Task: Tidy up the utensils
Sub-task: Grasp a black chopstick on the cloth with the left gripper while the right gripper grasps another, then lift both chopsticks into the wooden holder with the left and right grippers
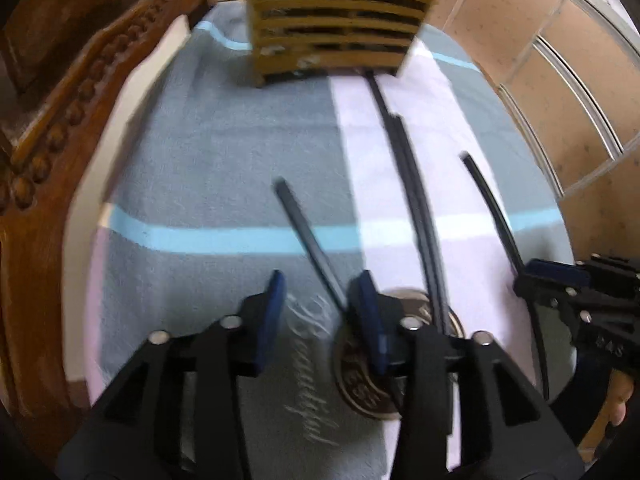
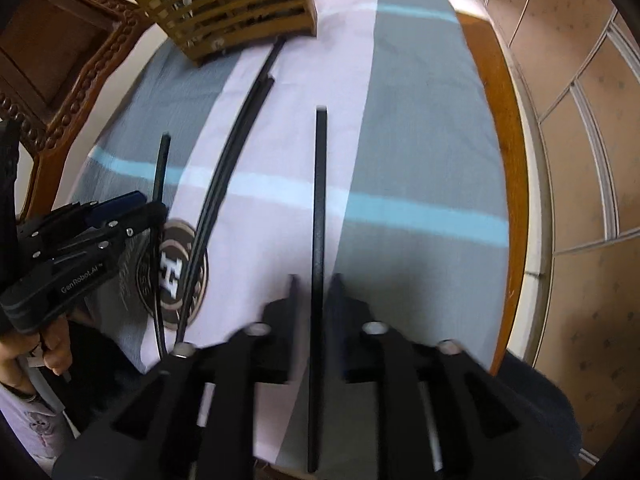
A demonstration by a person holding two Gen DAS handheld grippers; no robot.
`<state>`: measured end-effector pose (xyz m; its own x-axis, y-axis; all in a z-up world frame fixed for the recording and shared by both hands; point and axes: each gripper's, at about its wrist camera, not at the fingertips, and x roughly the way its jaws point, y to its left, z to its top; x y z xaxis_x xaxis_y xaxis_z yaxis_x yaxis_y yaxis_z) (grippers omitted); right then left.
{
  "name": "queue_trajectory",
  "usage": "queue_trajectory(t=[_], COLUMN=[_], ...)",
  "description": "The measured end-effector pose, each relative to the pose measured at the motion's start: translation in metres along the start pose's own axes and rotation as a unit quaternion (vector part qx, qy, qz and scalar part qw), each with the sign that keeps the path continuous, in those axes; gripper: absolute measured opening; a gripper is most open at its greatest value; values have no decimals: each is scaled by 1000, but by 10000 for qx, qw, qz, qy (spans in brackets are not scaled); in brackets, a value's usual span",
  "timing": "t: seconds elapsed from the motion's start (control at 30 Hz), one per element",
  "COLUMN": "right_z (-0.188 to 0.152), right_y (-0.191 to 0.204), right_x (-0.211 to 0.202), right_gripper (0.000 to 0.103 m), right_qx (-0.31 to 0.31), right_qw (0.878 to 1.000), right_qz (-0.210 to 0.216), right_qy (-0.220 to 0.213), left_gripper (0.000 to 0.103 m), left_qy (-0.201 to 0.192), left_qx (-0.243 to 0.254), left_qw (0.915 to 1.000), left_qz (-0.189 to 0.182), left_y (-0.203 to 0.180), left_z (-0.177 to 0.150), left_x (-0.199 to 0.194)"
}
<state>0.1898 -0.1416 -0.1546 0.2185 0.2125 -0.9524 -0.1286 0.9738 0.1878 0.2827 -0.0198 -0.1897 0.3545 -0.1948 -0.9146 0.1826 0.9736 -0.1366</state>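
Note:
Black chopsticks lie on a grey, white and blue towel (image 1: 208, 184). A wooden slatted utensil holder (image 1: 340, 20) stands at the far end, also in the right wrist view (image 2: 236, 4). My left gripper (image 1: 320, 312) is open; one black chopstick (image 1: 308, 236) runs past its right finger, not between the pads. A pair of chopsticks (image 1: 416, 200) lies in the middle. My right gripper (image 2: 314, 284) straddles a single black chopstick (image 2: 320, 200) with a small gap on each side. It shows at the right in the left wrist view (image 1: 556, 276), where a chopstick (image 1: 492, 204) runs into it.
A carved wooden chair (image 1: 52, 120) stands to the left. A tiled wall (image 2: 580, 120) runs along the right, past the wooden table edge (image 2: 508, 120). A round logo (image 2: 172, 272) is printed on the towel under the chopstick pair.

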Motion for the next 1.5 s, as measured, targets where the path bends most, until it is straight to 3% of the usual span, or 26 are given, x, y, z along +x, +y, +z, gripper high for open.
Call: queue_trajectory(t=[0.1, 0.3, 0.43, 0.83, 1.13, 1.2, 1.27, 1.3, 1.5], right_z=[10, 20, 34, 88, 91, 89, 91, 89, 84], right_y=[1, 2, -3, 12, 18, 18, 17, 16, 17], right_x=[-3, 0, 9, 35, 35, 34, 36, 35, 19], right_gripper=[29, 29, 29, 29, 25, 14, 8, 7, 7], right_qx=[87, 136, 180, -27, -195, -196, -186, -184, -97], right_qw=[9999, 9991, 9986, 9951, 9947, 9956, 9960, 9961, 9971], right_qz=[-70, -364, -459, -970, -986, -883, -840, -833, -668], right_qy=[-116, -155, -176, -212, -199, -226, -241, -245, -363], left_gripper=[43, 41, 47, 52, 55, 51, 20, 14, 11], left_qy=[64, 99, 38, 26, -49, -90, -158, -147, -274], left_qx=[-162, -129, -182, -178, -135, -175, -216, -240, -336], left_qw=[9998, 9986, 9978, 9976, 9980, 9979, 9977, 9979, 9982], left_qz=[28, 512, 639, 663, 622, 624, 618, 590, 415], left_y=[4, -4, -16, -33, -23, -18, -17, -16, -13], left_z=[8, 35, 44, 51, 34, 30, 29, 29, 29], left_x=[8, 21, 27, 35, 31, 30, 28, 27, 11])
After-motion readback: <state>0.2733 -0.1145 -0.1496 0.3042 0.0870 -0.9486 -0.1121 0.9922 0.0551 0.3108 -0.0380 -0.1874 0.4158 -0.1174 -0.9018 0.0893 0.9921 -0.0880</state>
